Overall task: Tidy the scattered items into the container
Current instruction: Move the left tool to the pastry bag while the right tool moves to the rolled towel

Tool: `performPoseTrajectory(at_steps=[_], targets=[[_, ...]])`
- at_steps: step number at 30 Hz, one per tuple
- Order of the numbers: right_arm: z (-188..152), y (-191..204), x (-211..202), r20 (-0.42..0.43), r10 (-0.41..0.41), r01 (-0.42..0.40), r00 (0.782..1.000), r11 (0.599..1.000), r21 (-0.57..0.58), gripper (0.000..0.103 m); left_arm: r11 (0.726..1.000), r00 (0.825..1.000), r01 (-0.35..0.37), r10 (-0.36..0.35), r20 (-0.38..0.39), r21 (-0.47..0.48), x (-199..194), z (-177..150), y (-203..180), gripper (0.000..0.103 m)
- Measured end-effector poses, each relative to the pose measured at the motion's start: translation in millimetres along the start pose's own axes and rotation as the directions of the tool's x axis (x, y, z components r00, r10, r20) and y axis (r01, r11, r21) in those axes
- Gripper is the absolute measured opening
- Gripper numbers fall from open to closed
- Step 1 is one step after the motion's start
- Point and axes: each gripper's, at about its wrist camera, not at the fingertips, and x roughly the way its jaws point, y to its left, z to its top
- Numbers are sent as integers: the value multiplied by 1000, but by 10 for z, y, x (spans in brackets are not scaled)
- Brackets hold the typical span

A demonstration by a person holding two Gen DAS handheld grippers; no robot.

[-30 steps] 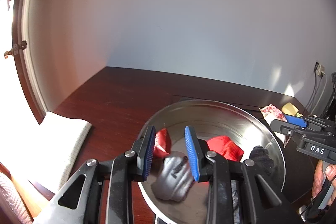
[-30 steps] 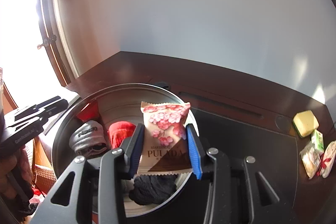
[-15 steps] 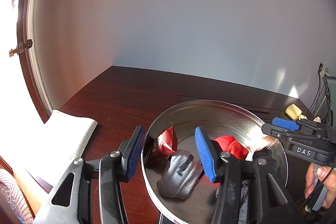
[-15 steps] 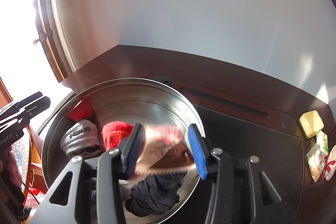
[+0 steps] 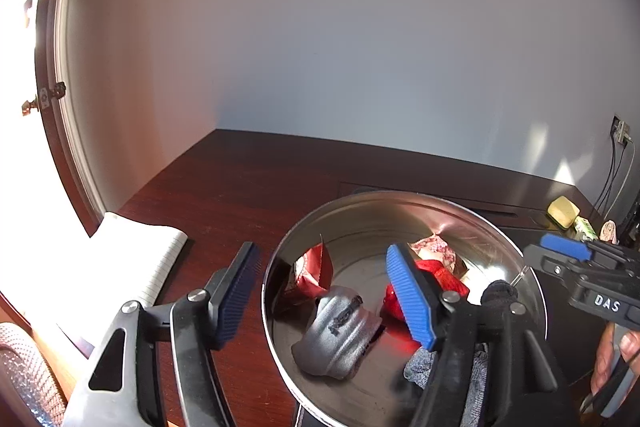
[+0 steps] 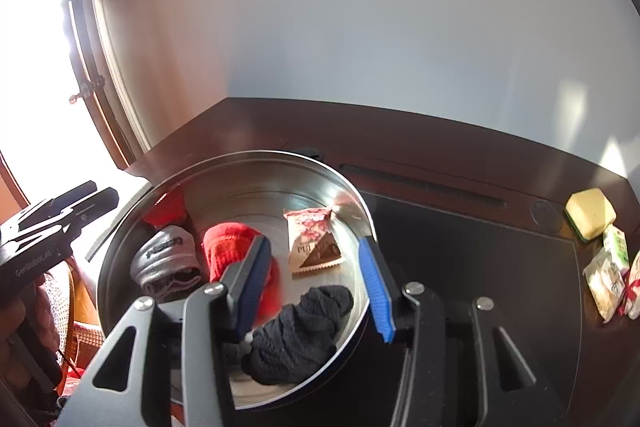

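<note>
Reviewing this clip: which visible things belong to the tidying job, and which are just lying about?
Job: metal tin, holding the snack packet, red sock, grey sock and black sock; still out on the desk, yellow sponge and small packets. Both grippers, left and right, are open.

Lying about: notepad; wall cables.

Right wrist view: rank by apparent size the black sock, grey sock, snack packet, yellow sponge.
1. black sock, though it lies nearest the camera, which inflates it
2. grey sock and snack packet, too close to separate
3. yellow sponge, but farther off at the fisheye edge, so true size unsure
</note>
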Motion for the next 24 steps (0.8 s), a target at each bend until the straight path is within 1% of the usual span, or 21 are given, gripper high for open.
performPoseTrajectory(at_steps=[1,3,7,9,11,14,17,18,20,24], targets=[[-13,-9,-33,7,0,0,1000,1000,6,51,1000,1000,0,0,4,0,-15,5,-6,68],[-34,-23,-105,26,-2,1,1000,1000,19,60,1000,1000,-1,1,10,1,-34,12,-16,68],[-51,-44,-227,47,-8,7,999,1000,21,63,1000,1000,-11,11,11,0,-48,14,-38,70],[-73,-58,-266,54,-16,14,998,1000,28,71,1000,1000,-25,25,16,-1,-65,14,-49,83],[-104,-71,-299,61,-22,19,998,999,38,74,999,998,-48,48,37,-7,-115,13,-44,89],[-160,-94,-339,66,-26,23,997,998,50,75,999,998,-47,48,43,-18,-128,23,-40,89],[-229,-151,-373,74,-35,30,997,997,72,81,999,998,-44,45,37,-17,-115,29,-72,89],[-251,-179,-388,77,-37,30,996,996,82,81,999,998,-41,41,36,-14,-112,29,-89,89],[-299,-253,-427,80,-43,34,996,994,102,81,999,999,-33,33,36,-6,-110,37,-144,89],[-375,-405,-500,84,-60,49,995,990,135,86,1000,999,1,-1,45,8,-134,67,-279,89]])
